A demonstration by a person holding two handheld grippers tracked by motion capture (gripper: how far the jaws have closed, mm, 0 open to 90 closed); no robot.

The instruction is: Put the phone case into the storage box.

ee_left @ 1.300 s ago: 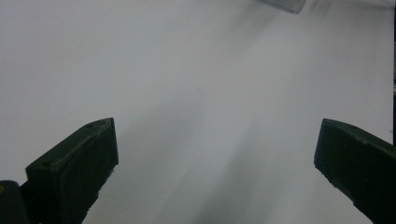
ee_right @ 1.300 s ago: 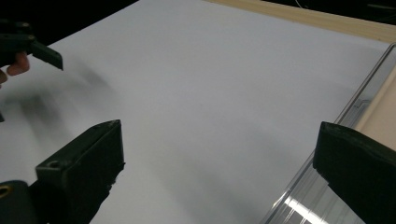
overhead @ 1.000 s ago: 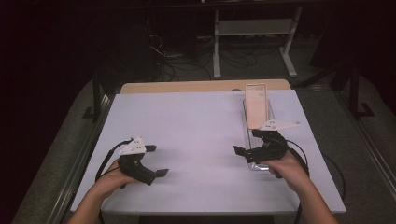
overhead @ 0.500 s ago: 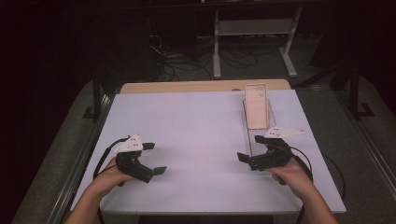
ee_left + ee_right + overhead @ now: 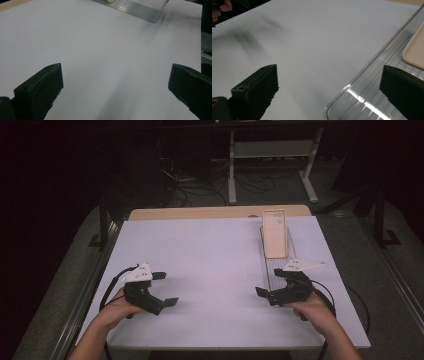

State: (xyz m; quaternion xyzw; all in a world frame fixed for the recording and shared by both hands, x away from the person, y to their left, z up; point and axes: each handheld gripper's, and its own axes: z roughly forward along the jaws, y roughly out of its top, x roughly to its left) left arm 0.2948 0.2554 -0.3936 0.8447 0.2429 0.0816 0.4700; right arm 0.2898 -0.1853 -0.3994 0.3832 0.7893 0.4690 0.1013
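While both hands rest low near its front edge, the desk (image 5: 215,250) spreads wide and white, with a strip of bare wood showing along its far edge. Taking the clear tray (image 5: 278,265) as the landmark: it lies lengthwise on the right part of the desk, running from the far edge toward the person, and its ribbed transparent floor and rounded near corner (image 5: 352,100) show in the right gripper view. On the far half of the tray lies a beige phone case (image 5: 275,234), flat, its long side along the tray; a corner of it (image 5: 414,52) shows in the right gripper view.

At the near end of the tray sits the right gripper (image 5: 272,282), held in the person's right hand (image 5: 310,307). Its jaws stand wide apart with nothing between them, one over the bare desk just beside the tray and the other over the tray's near end. Well to the left of the tray, across a broad stretch of bare desk, the left gripper (image 5: 165,288) is held in the left hand (image 5: 120,305); its jaws are likewise spread wide and hold nothing, pointing toward the tray.
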